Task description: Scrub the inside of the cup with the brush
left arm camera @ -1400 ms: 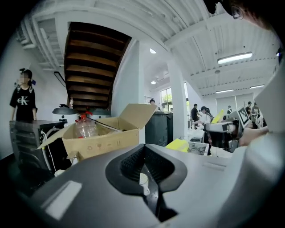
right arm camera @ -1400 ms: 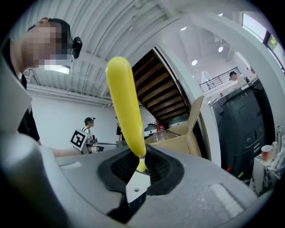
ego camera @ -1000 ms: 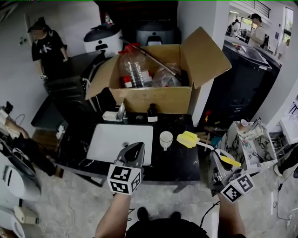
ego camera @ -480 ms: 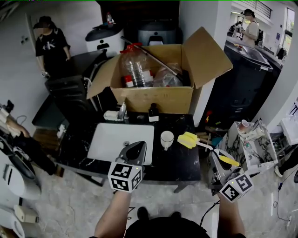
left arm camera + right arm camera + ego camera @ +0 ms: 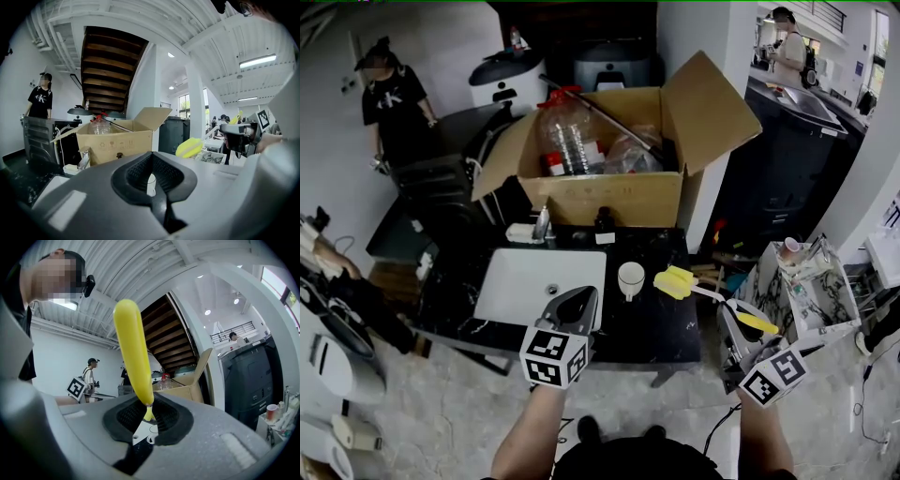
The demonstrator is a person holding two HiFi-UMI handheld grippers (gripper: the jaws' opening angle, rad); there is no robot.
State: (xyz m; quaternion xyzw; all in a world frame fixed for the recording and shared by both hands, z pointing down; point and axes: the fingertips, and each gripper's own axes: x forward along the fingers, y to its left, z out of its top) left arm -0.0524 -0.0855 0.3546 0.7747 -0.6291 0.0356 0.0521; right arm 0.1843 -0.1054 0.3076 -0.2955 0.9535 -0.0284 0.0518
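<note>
A white cup (image 5: pixel 632 279) stands upright on the black counter (image 5: pixel 661 328), just right of the sink. My right gripper (image 5: pixel 731 314) is shut on the yellow brush (image 5: pixel 673 281). Its sponge head hovers right of the cup, not touching it, and its yellow handle (image 5: pixel 133 348) sticks back over the jaws. My left gripper (image 5: pixel 577 300) hangs over the sink's front right corner, shut with nothing in it. In the left gripper view the cup (image 5: pixel 151 184) shows through the gap behind the closed tips, with the brush head (image 5: pixel 190 147) to the right.
A white sink (image 5: pixel 534 281) with a faucet (image 5: pixel 543 225) lies left of the cup. An open cardboard box (image 5: pixel 609 192) holding a big plastic bottle stands behind it, with a small black bottle (image 5: pixel 604 226) in front. A cluttered marbled stand (image 5: pixel 806 291) is at the right. People stand far back.
Both grippers, the brush and the cup stay where they were. Only the person at the far back right has walked on.
</note>
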